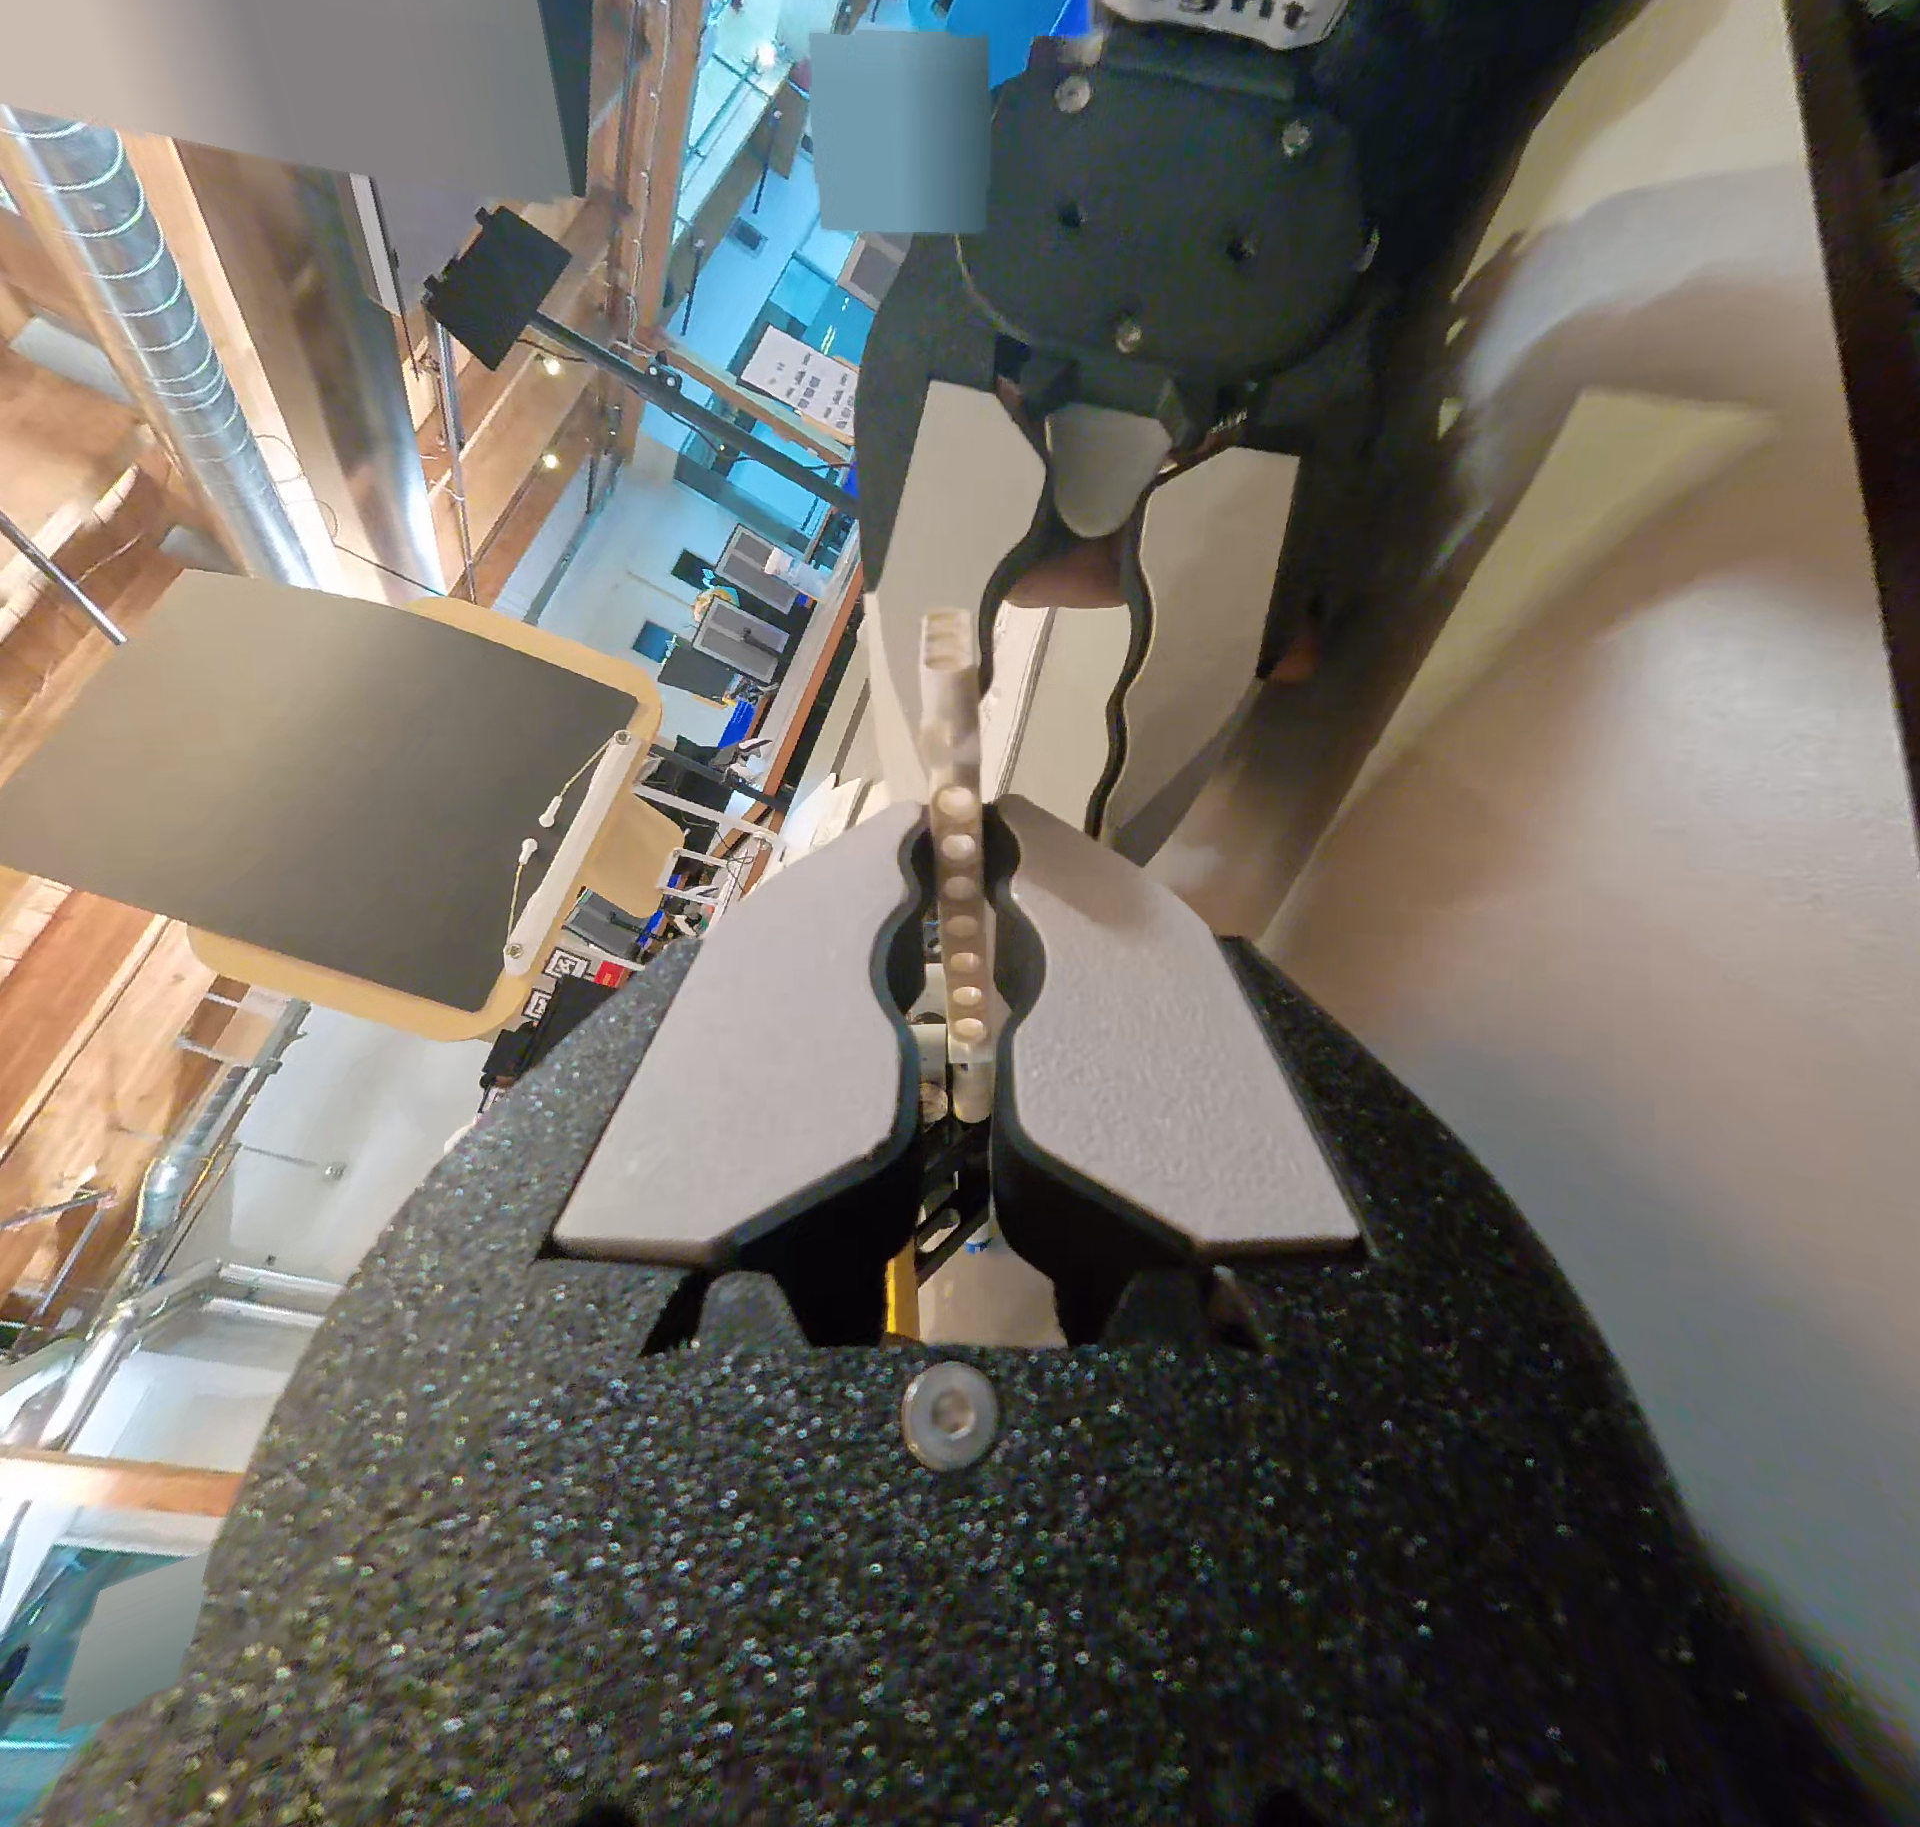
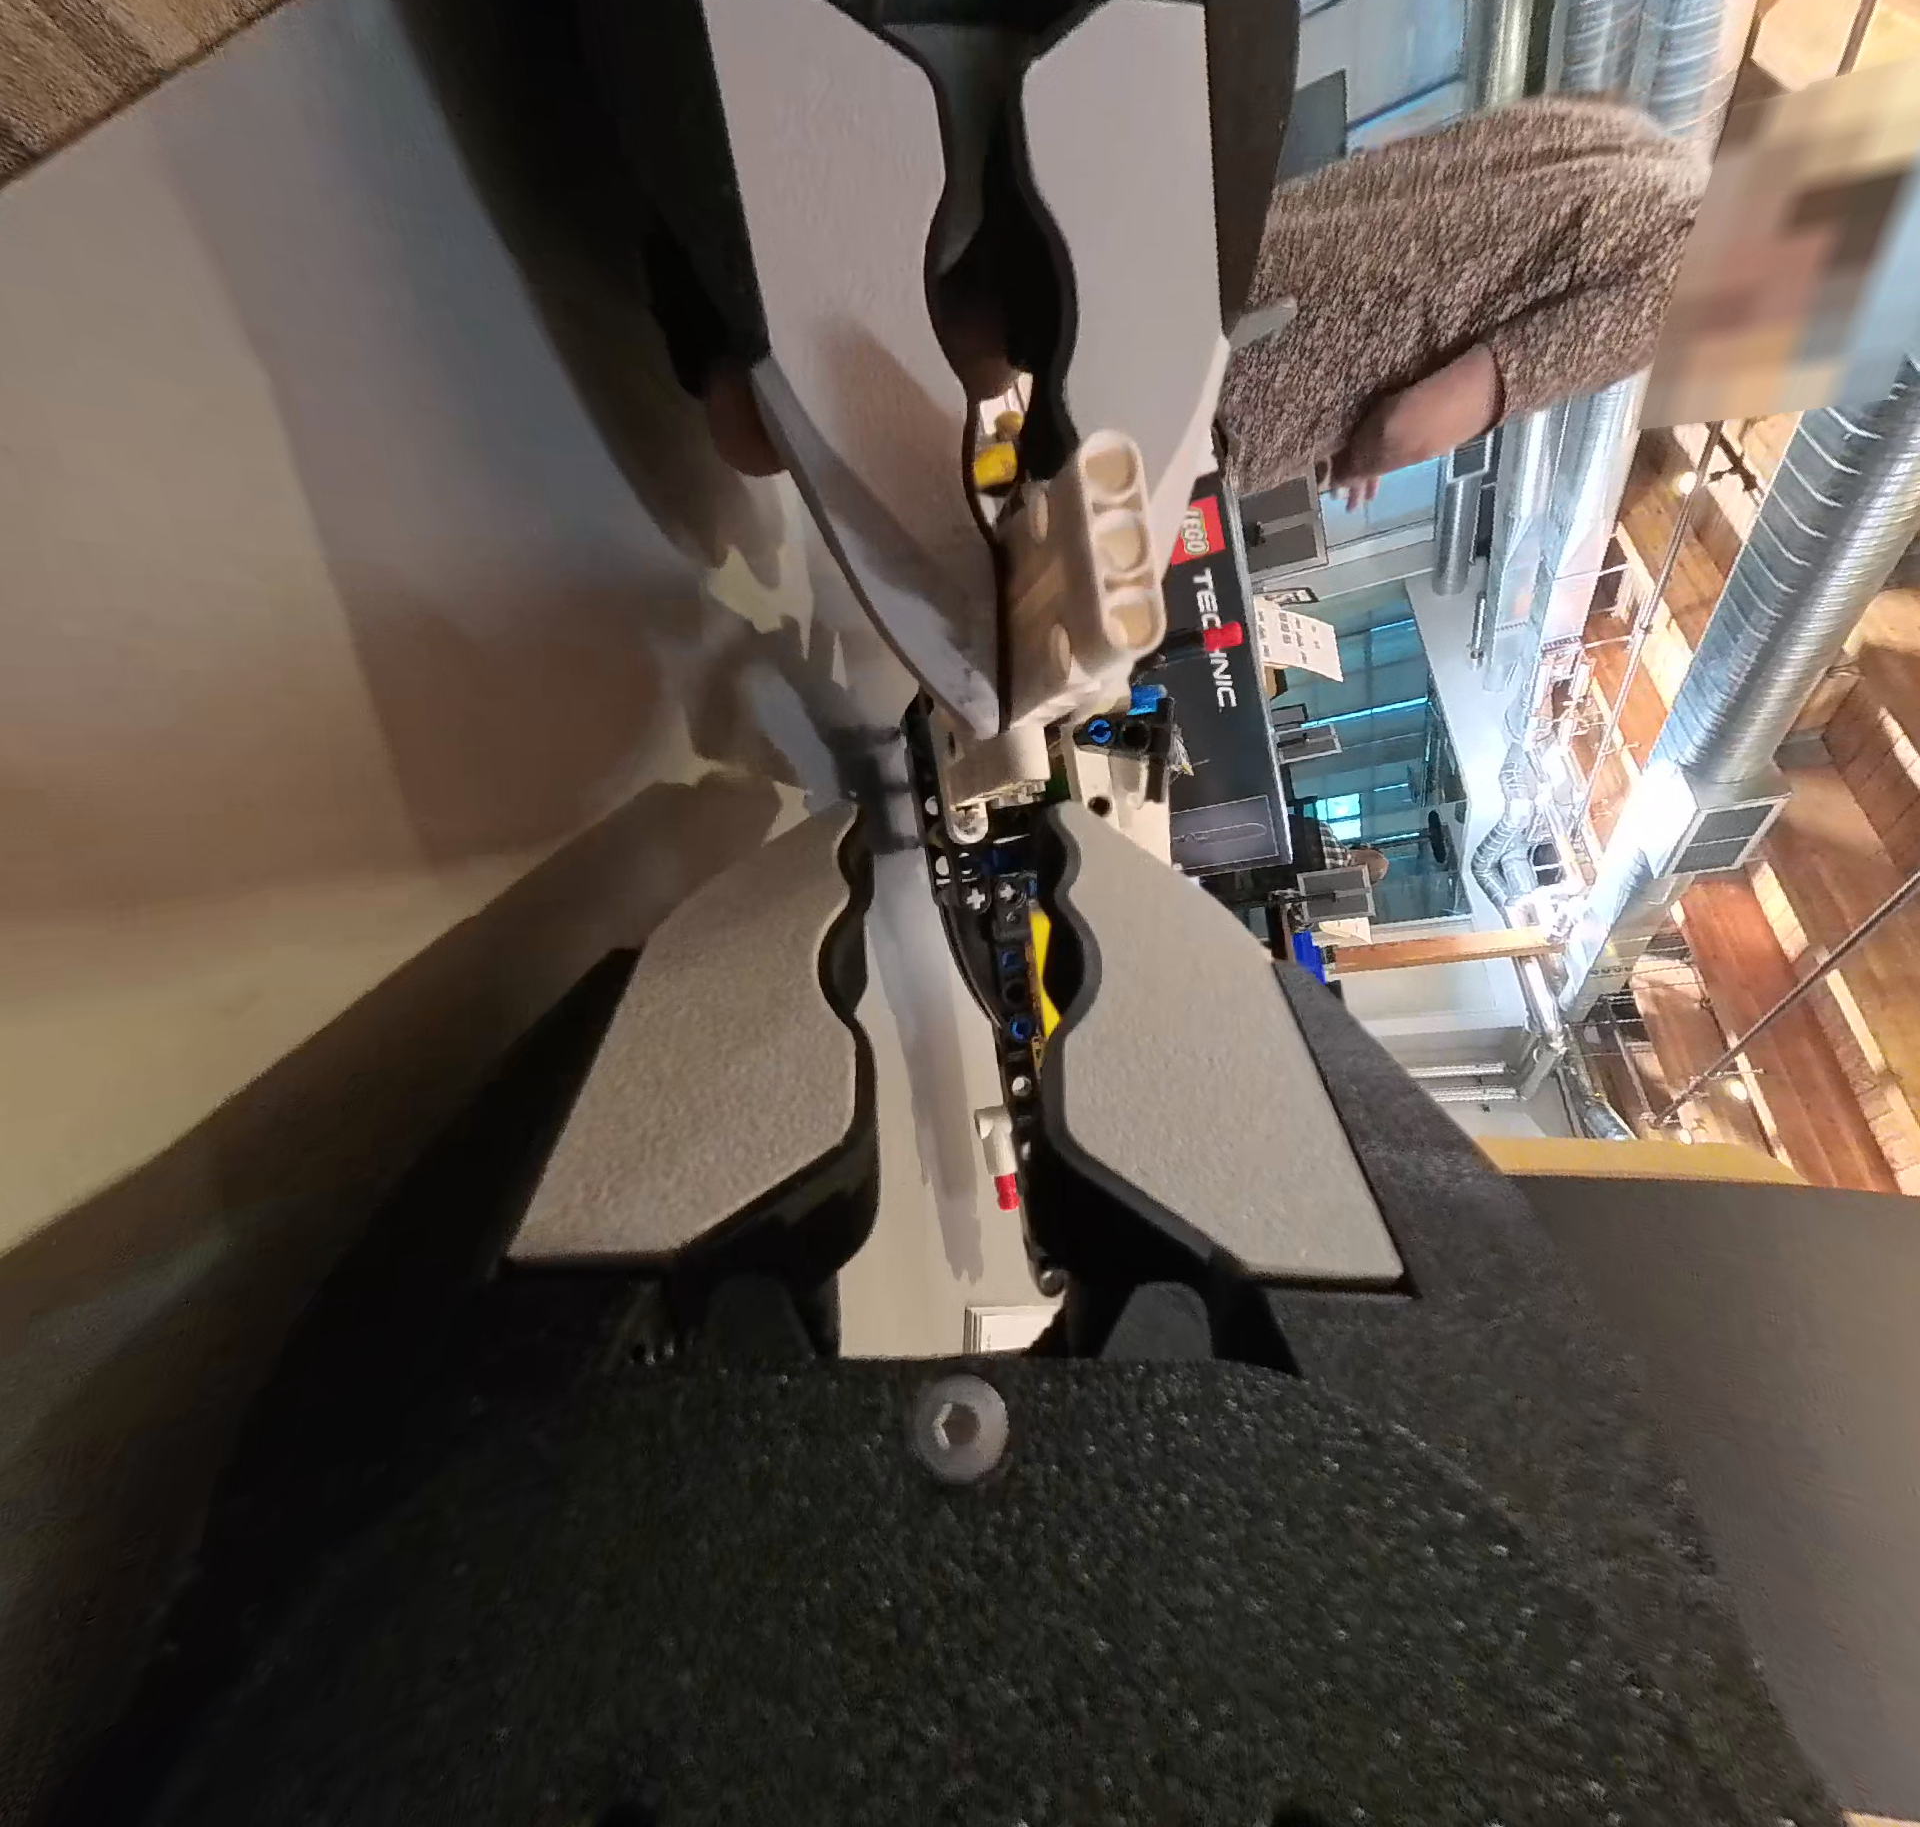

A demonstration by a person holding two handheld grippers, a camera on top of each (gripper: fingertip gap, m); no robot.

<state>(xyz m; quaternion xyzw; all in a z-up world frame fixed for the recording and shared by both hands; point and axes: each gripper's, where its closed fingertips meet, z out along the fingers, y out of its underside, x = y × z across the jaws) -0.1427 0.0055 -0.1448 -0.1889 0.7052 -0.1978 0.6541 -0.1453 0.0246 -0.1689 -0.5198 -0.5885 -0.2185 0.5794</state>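
My left gripper (image 1: 961, 832) is shut on a white perforated beam (image 1: 961, 904), which sticks out past the fingertips. The right wrist view shows the same grasp, with the left gripper (image 2: 1029, 634) clamped on the beam (image 2: 1112, 551). The beam's far end meets a white connector (image 2: 987, 769) on a black, white and yellow brick model (image 2: 1013, 946). My right gripper (image 2: 956, 827) faces it with its fingers apart. The model shows between them, close against the right-hand finger (image 2: 1164, 1050). A strip of table separates it from the other finger. The right gripper (image 1: 1055, 749) also shows opposite in the left wrist view.
Both views are rolled sideways over a white table (image 2: 312, 530) (image 1: 1558, 842). A black box (image 2: 1231, 738) stands behind the model. A person in a speckled sweater (image 2: 1455, 250) is beyond it. A wooden board with a black mat (image 1: 312, 769) is at left. Left and right tips are no more than a few centimetres apart.
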